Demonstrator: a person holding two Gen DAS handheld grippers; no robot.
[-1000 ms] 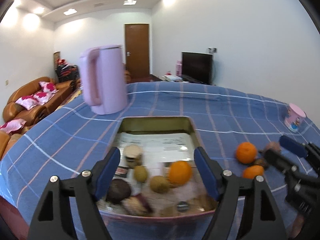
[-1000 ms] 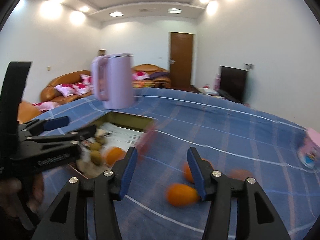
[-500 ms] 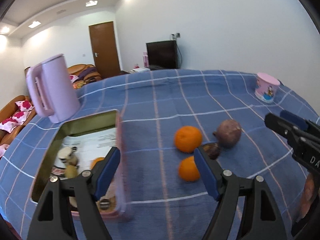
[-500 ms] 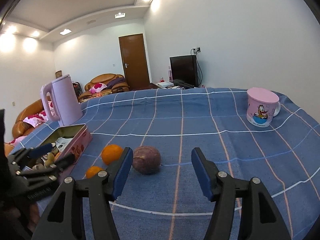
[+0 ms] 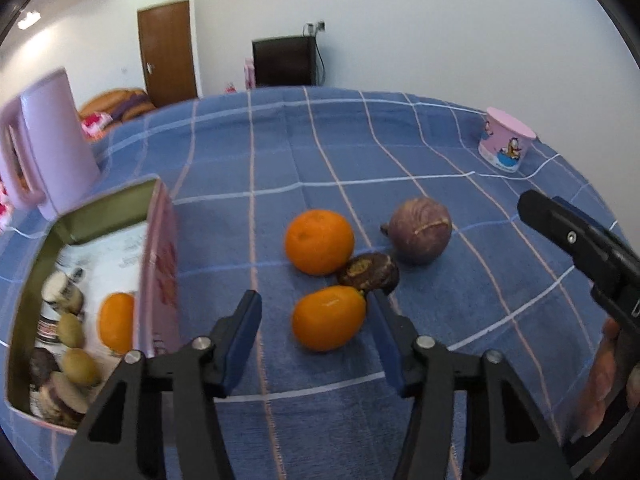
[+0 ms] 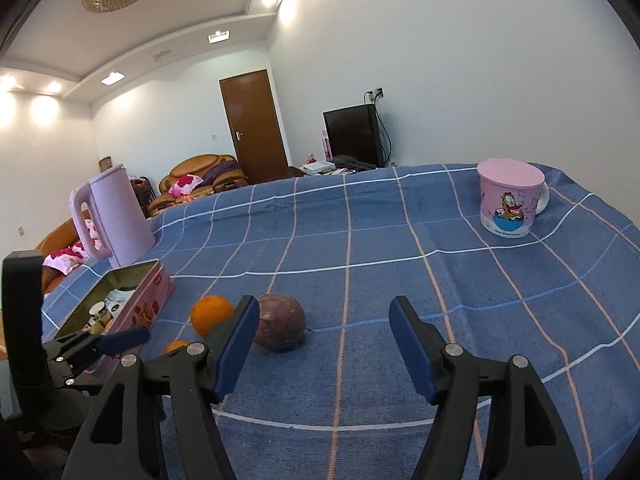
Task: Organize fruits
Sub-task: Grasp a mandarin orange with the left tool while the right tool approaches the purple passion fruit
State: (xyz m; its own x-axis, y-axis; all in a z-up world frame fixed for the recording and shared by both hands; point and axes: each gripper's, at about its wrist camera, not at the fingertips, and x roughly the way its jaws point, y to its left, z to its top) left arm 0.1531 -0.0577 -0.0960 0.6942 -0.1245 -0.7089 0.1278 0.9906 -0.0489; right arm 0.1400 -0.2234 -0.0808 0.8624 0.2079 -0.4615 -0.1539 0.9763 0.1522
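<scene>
Blue checked tablecloth (image 5: 280, 152) carries fruit: the left gripper (image 5: 316, 334), jaws just closing, straddles an oval orange (image 5: 328, 322) ungripped; the right gripper (image 6: 320, 344), jaws just widening, is empty.

You're working over a woven blue cloth (image 5: 400, 152) with thin pale check lines, matt and lightly creased toward its far edge. The tin (image 5: 156, 240) at its left edge looks like metal, dull gold inside, printed pink outside. Your oranges (image 5: 320, 240) show a glossy, finely pitted peel; the purple fruit (image 5: 420, 230) is matt and scarred. The kettle (image 5: 52, 148) and lidded mug (image 6: 508, 204) look smooth, the mug glossy.
</scene>
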